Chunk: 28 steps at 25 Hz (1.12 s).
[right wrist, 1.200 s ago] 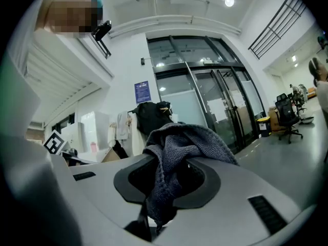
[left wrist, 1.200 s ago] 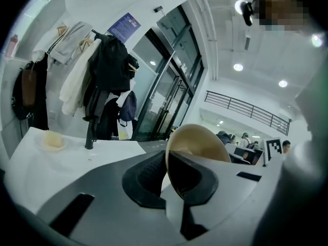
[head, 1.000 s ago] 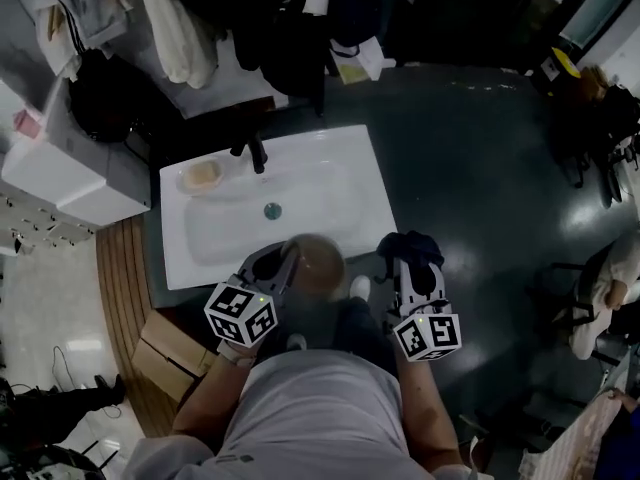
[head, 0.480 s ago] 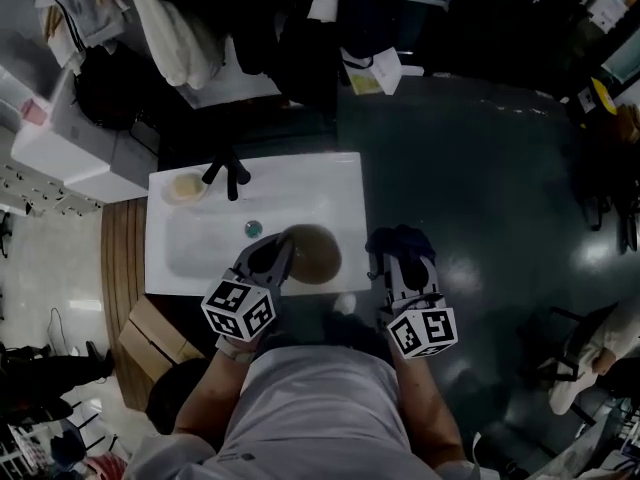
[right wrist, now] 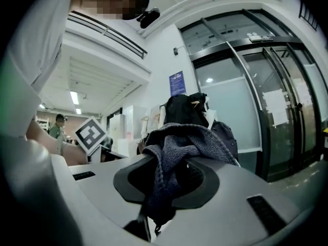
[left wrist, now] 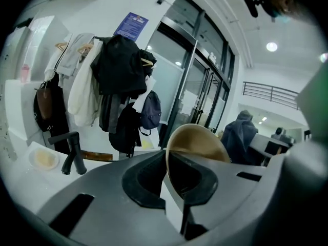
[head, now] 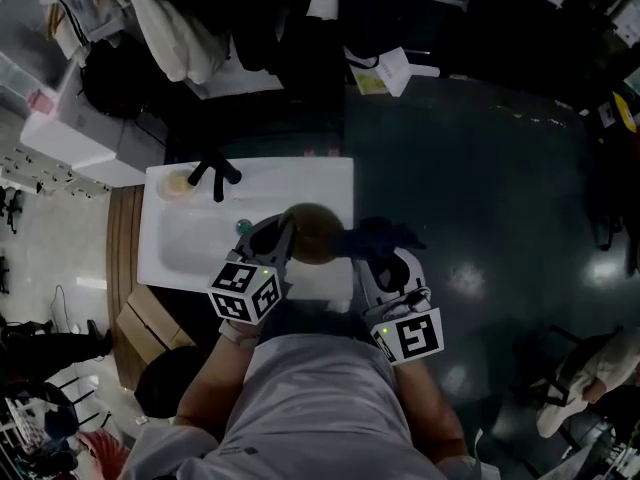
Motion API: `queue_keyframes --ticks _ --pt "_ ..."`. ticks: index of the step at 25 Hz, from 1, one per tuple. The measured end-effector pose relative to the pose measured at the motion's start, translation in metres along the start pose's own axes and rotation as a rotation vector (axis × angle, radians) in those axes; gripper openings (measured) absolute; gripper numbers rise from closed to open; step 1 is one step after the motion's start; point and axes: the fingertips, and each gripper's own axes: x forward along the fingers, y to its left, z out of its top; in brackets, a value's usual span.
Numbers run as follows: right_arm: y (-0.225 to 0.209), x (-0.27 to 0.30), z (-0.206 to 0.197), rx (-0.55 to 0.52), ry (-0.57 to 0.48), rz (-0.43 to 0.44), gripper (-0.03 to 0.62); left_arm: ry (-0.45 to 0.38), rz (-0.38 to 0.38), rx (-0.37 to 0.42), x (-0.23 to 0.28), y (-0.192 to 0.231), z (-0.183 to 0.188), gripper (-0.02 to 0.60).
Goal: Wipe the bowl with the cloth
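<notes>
My left gripper (left wrist: 171,186) is clamped on the rim of the round tan bowl (left wrist: 197,142), held tilted over the white rectangular basin's (head: 190,258) near right corner. My right gripper (right wrist: 165,188) pinches the dark grey knitted cloth (right wrist: 179,145), which seems, in the dim head view, to touch the bowl's side.

This looks like a wash corner in an office-like hall, with a white sink (head: 180,250) and its black tap (head: 213,173) at 10 o'clock. Coats (head: 280,18) hang on the wall at 12 o'clock. Tall glass doors (left wrist: 205,86) stand beyond them.
</notes>
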Motion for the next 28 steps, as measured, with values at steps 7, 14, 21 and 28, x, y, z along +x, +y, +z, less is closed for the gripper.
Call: queue_keyframes --ticks 7,14,21,28 --pt "0.031 0.021 0.003 -0.090 0.061 0.111 0.081 0.006 -0.007 0.015 0.018 -0.006 0.011 0.021" --pt "0.031 0.046 -0.017 -0.118 0.212 0.068 0.081 -0.014 -0.048 0.036 0.026 -0.002 0.023 0.021" --pt "0.026 0.069 -0.034 -0.389 0.391 -0.025 0.081 0.009 -0.147 0.042 0.029 -0.003 0.026 0.023" --pt "0.028 0.090 -0.049 -0.649 0.571 -0.037 0.081 0.042 -0.223 0.069 0.030 -0.003 0.027 0.026"
